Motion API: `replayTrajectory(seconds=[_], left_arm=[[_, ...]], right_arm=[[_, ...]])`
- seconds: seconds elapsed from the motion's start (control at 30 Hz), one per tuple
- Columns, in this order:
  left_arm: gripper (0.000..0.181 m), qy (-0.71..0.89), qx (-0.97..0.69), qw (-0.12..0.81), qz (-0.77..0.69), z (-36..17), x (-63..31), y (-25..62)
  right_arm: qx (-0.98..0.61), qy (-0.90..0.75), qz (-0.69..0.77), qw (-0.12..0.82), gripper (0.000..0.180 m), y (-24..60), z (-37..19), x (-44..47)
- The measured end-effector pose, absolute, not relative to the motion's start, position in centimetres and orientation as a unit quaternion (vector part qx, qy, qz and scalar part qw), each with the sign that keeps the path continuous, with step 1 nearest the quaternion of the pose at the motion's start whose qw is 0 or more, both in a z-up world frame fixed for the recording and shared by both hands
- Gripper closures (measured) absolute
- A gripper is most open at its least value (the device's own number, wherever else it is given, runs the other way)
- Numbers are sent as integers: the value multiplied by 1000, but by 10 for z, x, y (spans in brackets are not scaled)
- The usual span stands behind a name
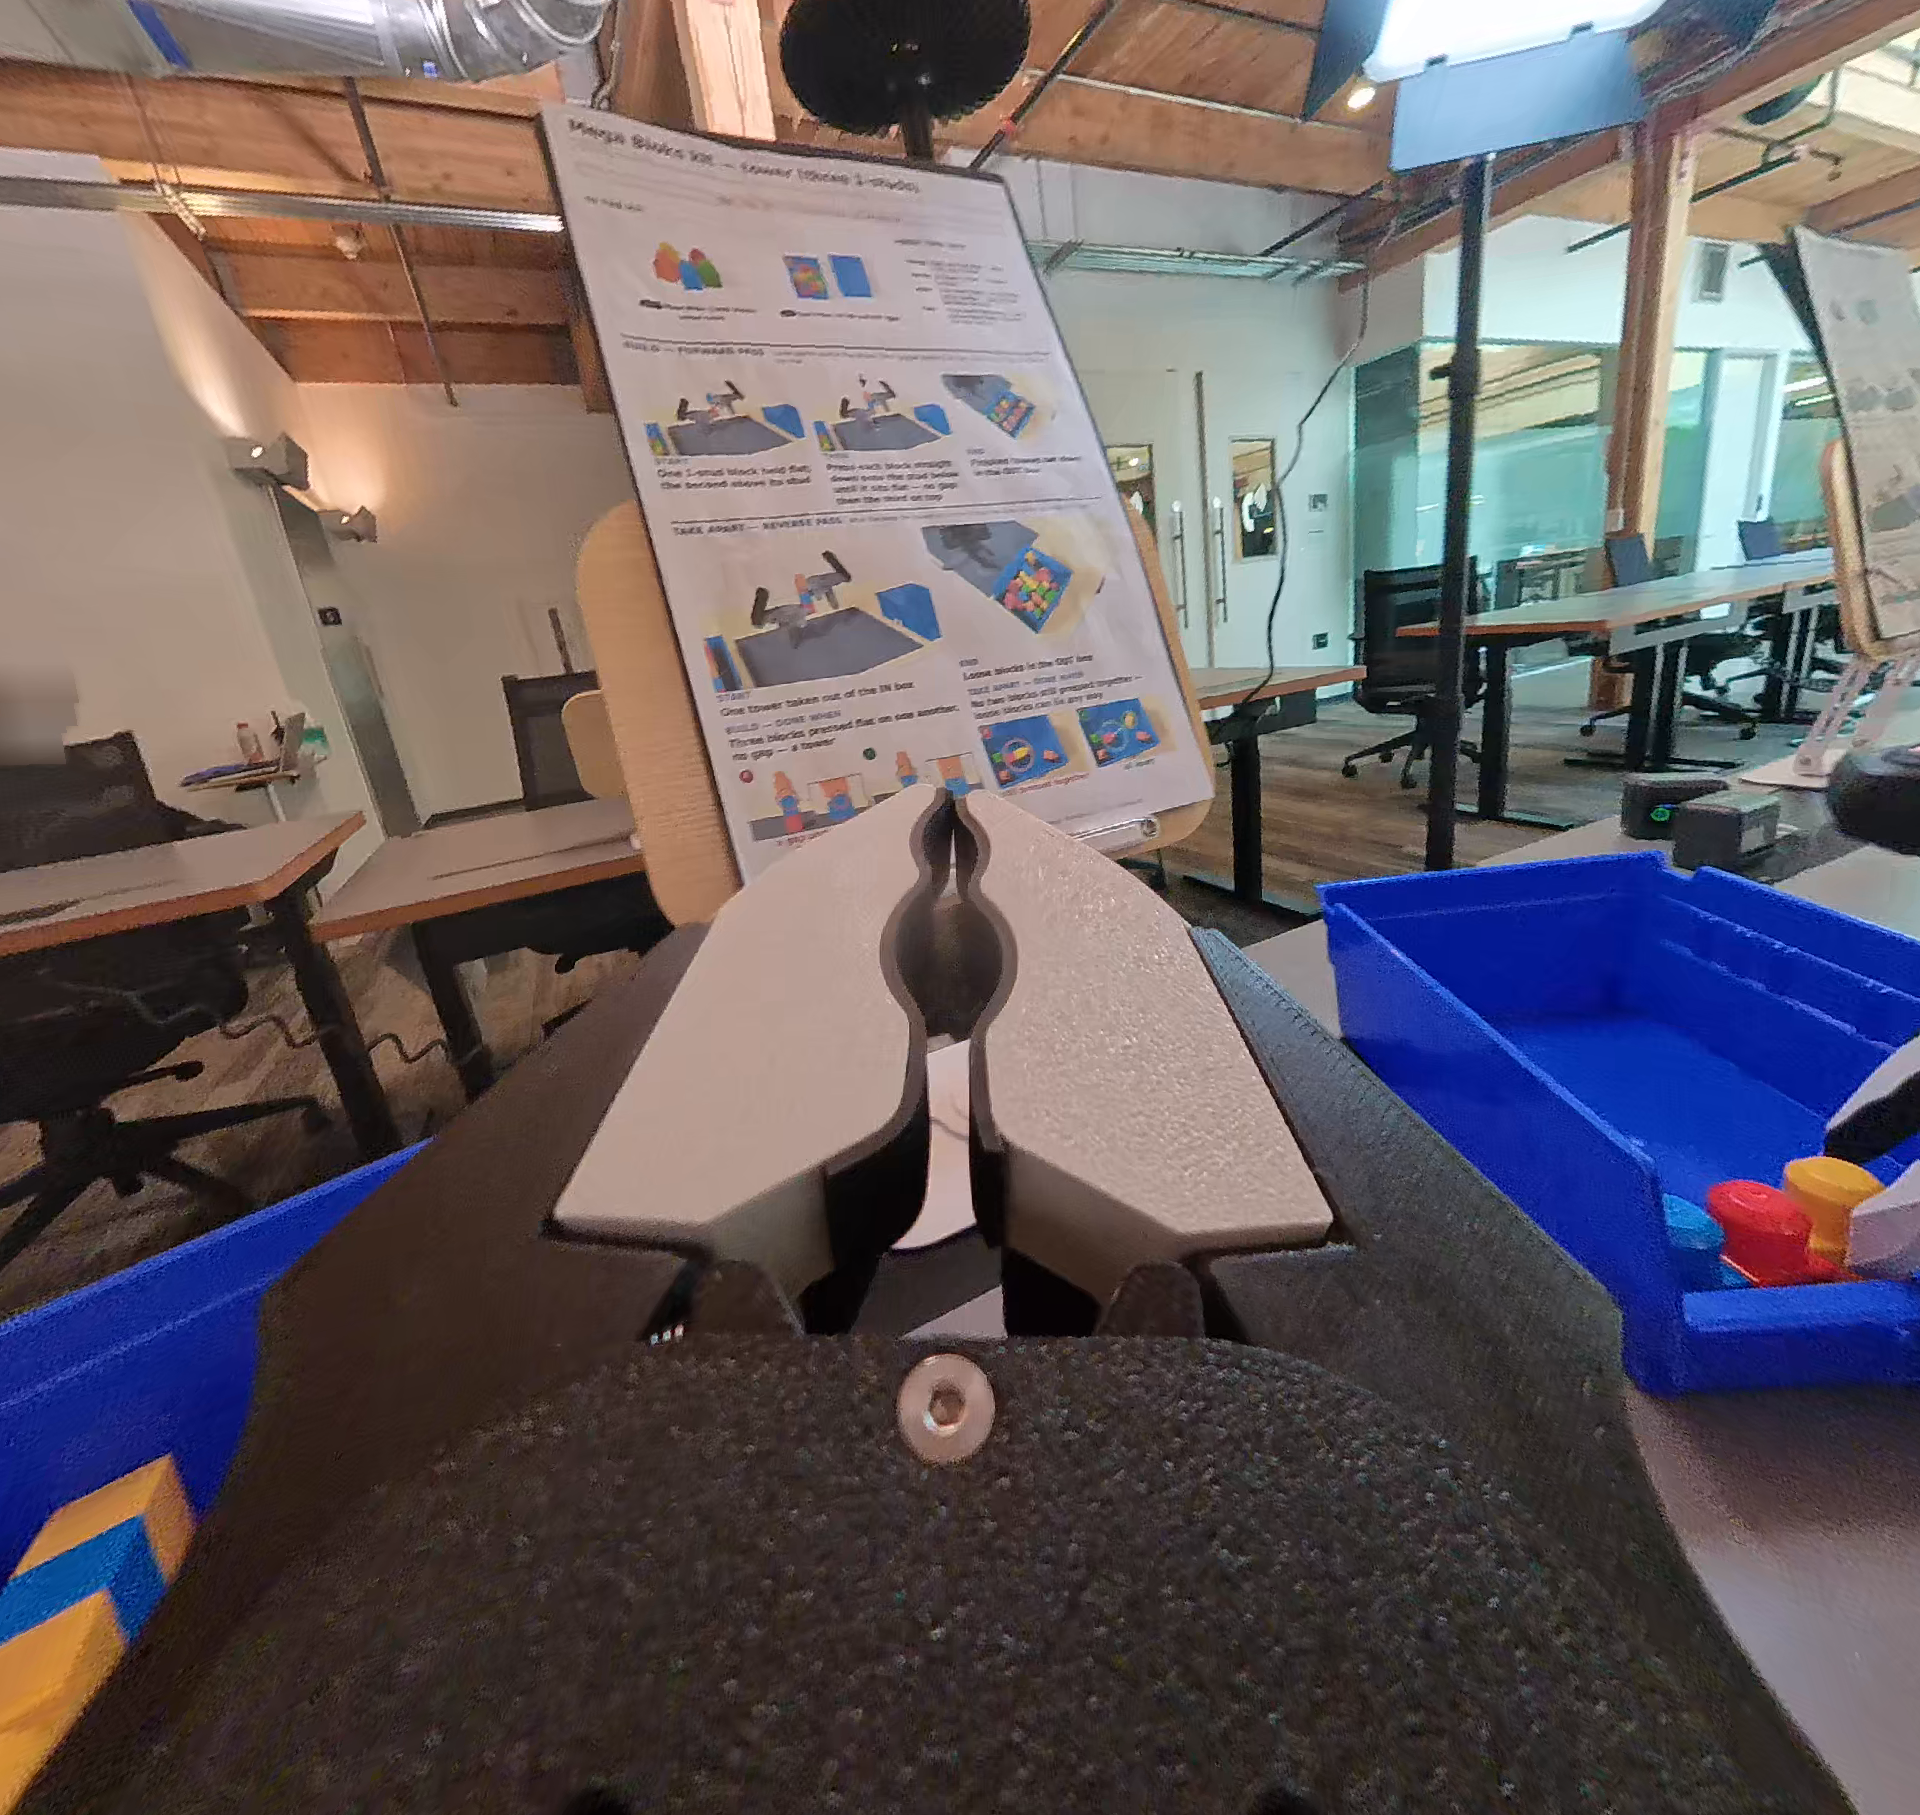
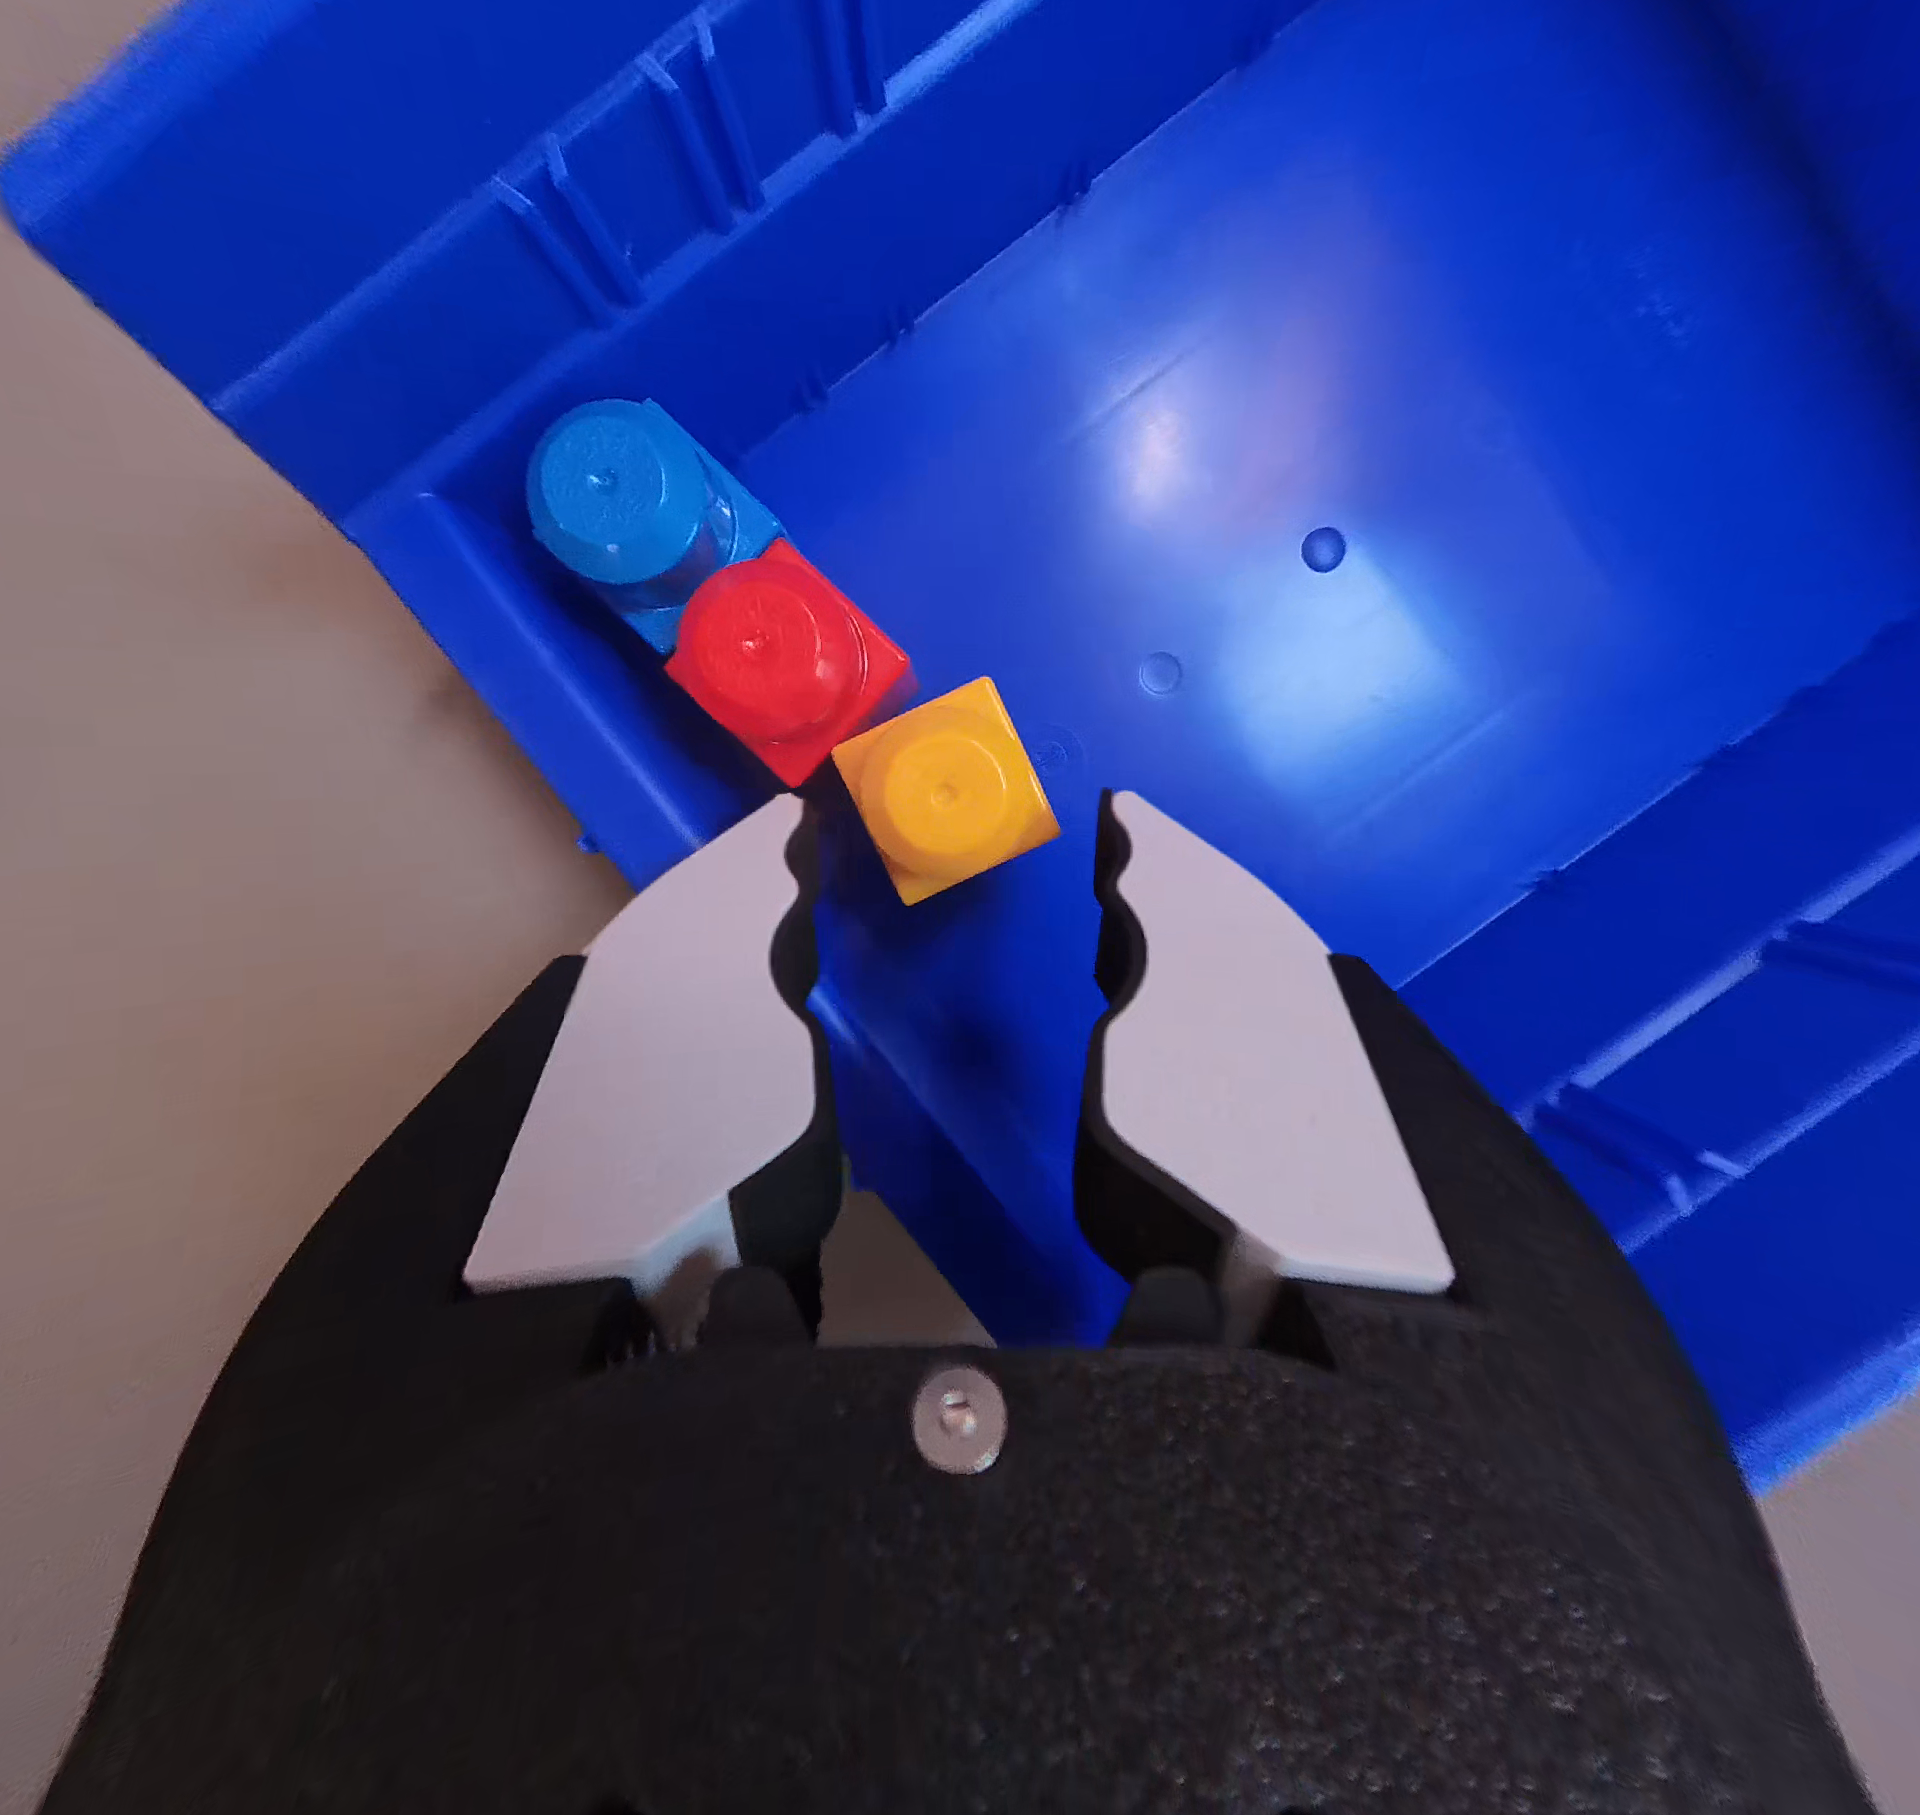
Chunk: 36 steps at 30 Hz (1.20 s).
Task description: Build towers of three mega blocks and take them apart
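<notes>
- Three single-stud blocks are seen in a row inside the blue bin (image 2: 1351, 311), below the right gripper (image 2: 951, 799), whose fingers are spread apart and hold nothing.
- The yellow block (image 2: 945, 789) lies nearest, between the fingertips but touched by neither; the red block (image 2: 784, 659) is just beside it, then the blue block (image 2: 634, 518), against the bin's low front wall.
- The left gripper (image 1: 951, 809) is held closed on nothing, fingertips meeting.
- A second blue bin (image 1: 125, 1350) with yellow and blue blocks is seen at its left.
- The bins are placed on a grey table (image 1: 1787, 1557).
- Behind, an instruction sheet (image 1: 862, 477) on a stand, then desks and office chairs, are seen.
</notes>
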<state>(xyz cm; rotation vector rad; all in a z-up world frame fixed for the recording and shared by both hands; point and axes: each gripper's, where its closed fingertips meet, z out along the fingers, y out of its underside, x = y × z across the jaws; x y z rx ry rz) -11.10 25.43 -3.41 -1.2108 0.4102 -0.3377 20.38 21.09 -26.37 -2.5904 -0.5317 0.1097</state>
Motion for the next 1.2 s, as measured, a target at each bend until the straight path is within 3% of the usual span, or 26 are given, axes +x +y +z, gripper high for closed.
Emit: replayTrajectory(seconds=[0.1, 0.2, 0.3, 0.37, 0.47, 0.57, 0.67, 0.77, 0.9, 1.0, 1.1, 1.2], left_arm=[[181, 167, -589, 778, -141, -32, -139, 263], [181, 132, -635, 752, -117, -38, -183, 275], [178, 102, -699, 704, -74, -61, -236, 288], [171, 74, -736, 671, -54, -81, -269, 293], [159, 39, -786, 616, -38, -115, -299, 301], [149, 31, -869, 494, 9, -174, -315, 304], [155, 67, -911, 402, 68, -222, -320, 303], [148, 85, -937, 336, 42, -254, -311, 297], [157, 95, -947, 303, 38, -266, -306, 293], [153, 97, -948, 298, 51, -267, -308, 293], [136, 109, -947, 291, 77, -271, -315, 298], [139, 115, -951, 278, 76, -270, -317, 299]], right_arm=[[-931, -194, 29, 308, 122, 219, -237, 203], [-871, -213, 20, 443, 118, 234, -185, 191], [-780, -244, 76, 572, 124, 230, -131, 154], [-735, -262, 143, 609, 127, 219, -111, 123], [-689, -279, 246, 621, 131, 201, -102, 77], [-669, -296, 321, 601, 134, 188, -116, 36], [-683, -343, 293, 574, 134, 185, -144, 14], [-684, -372, 271, 566, 136, 181, -156, 7], [-689, -371, 282, 555, 138, 180, -160, 9], [-694, -362, 298, 546, 139, 180, -161, 11], [-699, -358, 304, 538, 141, 180, -163, 12], [-701, -359, 318, 528, 141, 178, -164, 9]])
